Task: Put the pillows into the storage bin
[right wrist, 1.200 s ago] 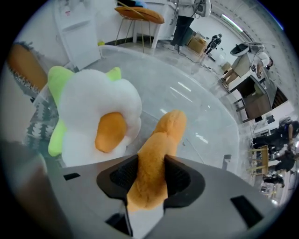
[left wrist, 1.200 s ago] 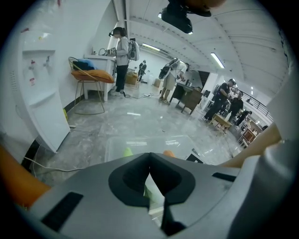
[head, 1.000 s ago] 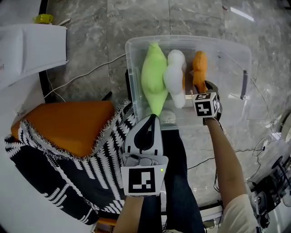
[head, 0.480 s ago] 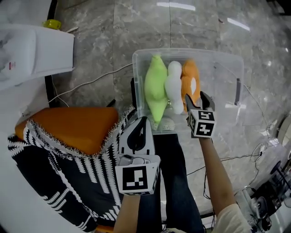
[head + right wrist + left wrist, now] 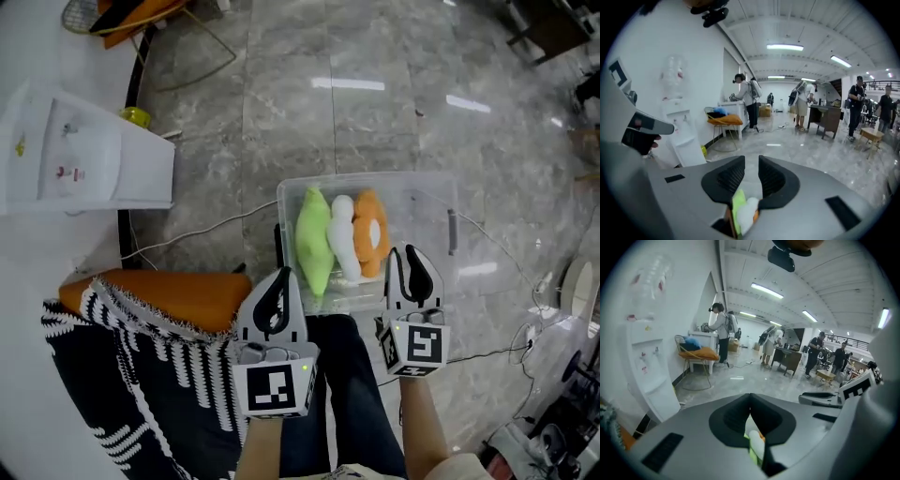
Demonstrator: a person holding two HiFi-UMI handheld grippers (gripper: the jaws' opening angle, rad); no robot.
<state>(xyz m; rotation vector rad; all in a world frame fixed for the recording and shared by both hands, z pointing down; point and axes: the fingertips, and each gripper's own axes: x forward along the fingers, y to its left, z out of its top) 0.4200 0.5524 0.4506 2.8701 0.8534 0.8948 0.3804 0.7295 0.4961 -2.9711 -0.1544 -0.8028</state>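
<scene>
Pillows (image 5: 343, 236), green/white/orange, stand in clear storage bin (image 5: 424, 211); left gripper (image 5: 281, 281) fingers shut, right gripper (image 5: 409, 255) fingers just closing, narrow gap, both empty; next prob. orange cushion (image 5: 150, 295), lower left.

Count, head view:
- 1 clear plastic storage bin (image 5: 441, 192).
- Pillows in bin: 3 total. 1 green plush pillow (image 5: 313, 239), 1 white plush pillow (image 5: 343, 234), 1 orange plush pillow (image 5: 371, 234).
- 1 white water dispenser (image 5: 89, 155).
- 1 flat orange cushion (image 5: 159, 292).
- 1 black-and-white patterned fabric (image 5: 122, 375).
- 1 wire-leg chair w/ orange seat (image 5: 724, 121).
- People (image 5: 749, 101) in bkgd: at least 4, exact no. unclear.
</scene>
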